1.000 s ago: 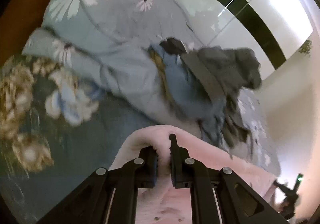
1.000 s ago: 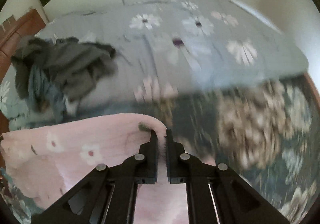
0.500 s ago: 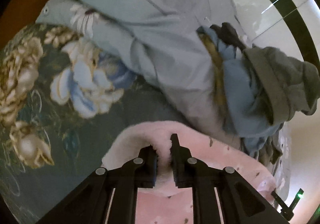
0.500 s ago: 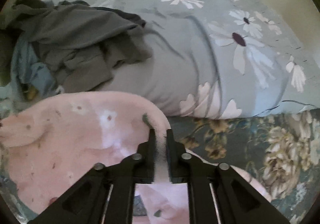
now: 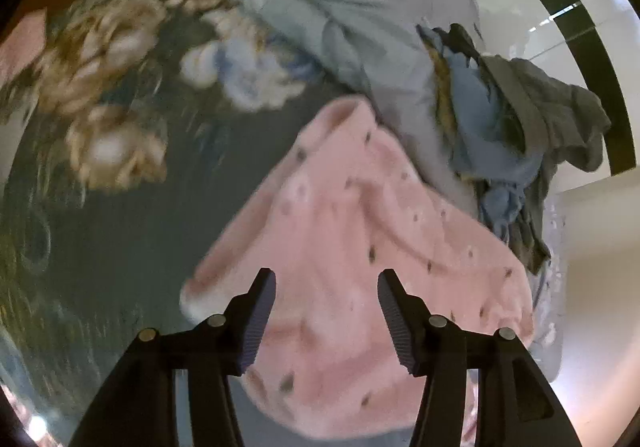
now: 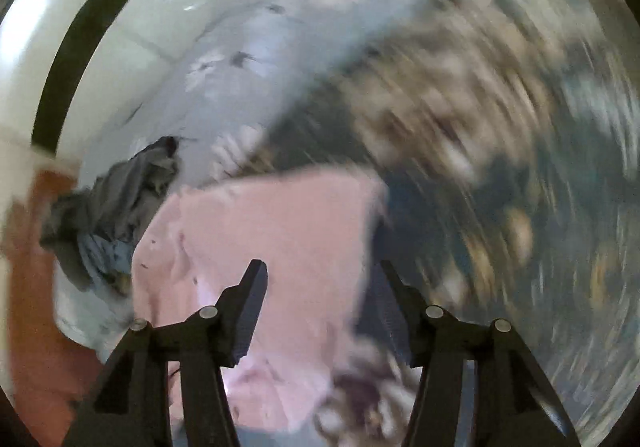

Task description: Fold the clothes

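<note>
A fluffy pink garment with small dark spots lies on the dark floral bedspread. My left gripper is open and empty just above the garment's near part. In the right wrist view the same pink garment lies flat, motion-blurred. My right gripper is open and empty above the garment's right edge.
A pile of grey and blue clothes lies on the light blue daisy duvet beyond the pink garment; the pile also shows in the right wrist view. A white wardrobe with a black stripe stands behind the bed.
Both grippers have opened and let go of the pink garment, which now lies on the bedspread. Both have pulled back and swung; the right view is heavily blurred.
</note>
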Tool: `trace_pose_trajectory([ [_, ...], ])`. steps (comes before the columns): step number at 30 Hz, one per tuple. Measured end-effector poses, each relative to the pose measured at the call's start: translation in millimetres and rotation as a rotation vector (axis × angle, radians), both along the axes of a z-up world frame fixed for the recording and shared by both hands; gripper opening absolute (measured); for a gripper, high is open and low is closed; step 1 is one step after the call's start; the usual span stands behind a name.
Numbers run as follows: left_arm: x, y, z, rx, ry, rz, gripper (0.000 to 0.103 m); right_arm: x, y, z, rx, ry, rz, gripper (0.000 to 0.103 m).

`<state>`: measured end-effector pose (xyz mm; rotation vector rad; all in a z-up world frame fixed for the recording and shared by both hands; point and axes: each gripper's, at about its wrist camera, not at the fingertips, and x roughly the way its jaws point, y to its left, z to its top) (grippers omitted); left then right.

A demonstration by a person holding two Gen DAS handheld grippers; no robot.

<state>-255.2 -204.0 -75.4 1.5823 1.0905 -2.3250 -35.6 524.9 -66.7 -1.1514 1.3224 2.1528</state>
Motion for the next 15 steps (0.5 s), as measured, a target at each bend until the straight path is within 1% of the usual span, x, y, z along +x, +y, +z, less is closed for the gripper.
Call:
trace_pose_trajectory([
  [1, 10, 2, -2, 0.015, -0.008, 0.011, 0.057, 13, 0, -12, -0.054, 0.009, -0.025, 0.057],
  [3, 24, 7, -2, 0.043, -0.017, 0.034, 0.057, 30, -2, -38, -0.201, 0.053, -0.074, 0.057],
  [4, 30, 10, 0, 0.063, -0.014, 0.044, 0.057, 33, -4, -45, -0.242, 0.075, -0.096, 0.057],
  [6, 35, 16, 8, 0.062, -0.005, 0.038, 0.057, 32, -8, -57, -0.302, 0.115, -0.124, 0.057],
  [8, 39, 22, 16, 0.061, 0.005, 0.032, 0.057, 21, -11, -60, -0.327, 0.138, -0.115, 0.057],
  [10, 39, 27, 25, 0.044, 0.013, 0.024, 0.057, 10, -12, -60, -0.324, 0.130, -0.110, 0.057],
  [12, 39, 31, 32, 0.033, 0.019, 0.018, 0.057, 3, -12, -57, -0.305, 0.124, -0.115, 0.057],
  [13, 39, 33, 35, 0.032, 0.021, 0.018, 0.057, 0, -13, -55, -0.288, 0.118, -0.118, 0.055],
  [14, 38, 35, 37, 0.030, 0.023, 0.017, 0.057, -2, -14, -50, -0.259, 0.097, -0.115, 0.041],
  [15, 38, 35, 38, 0.029, 0.024, 0.015, 0.057, -4, -15, -44, -0.230, 0.075, -0.111, 0.032],
])
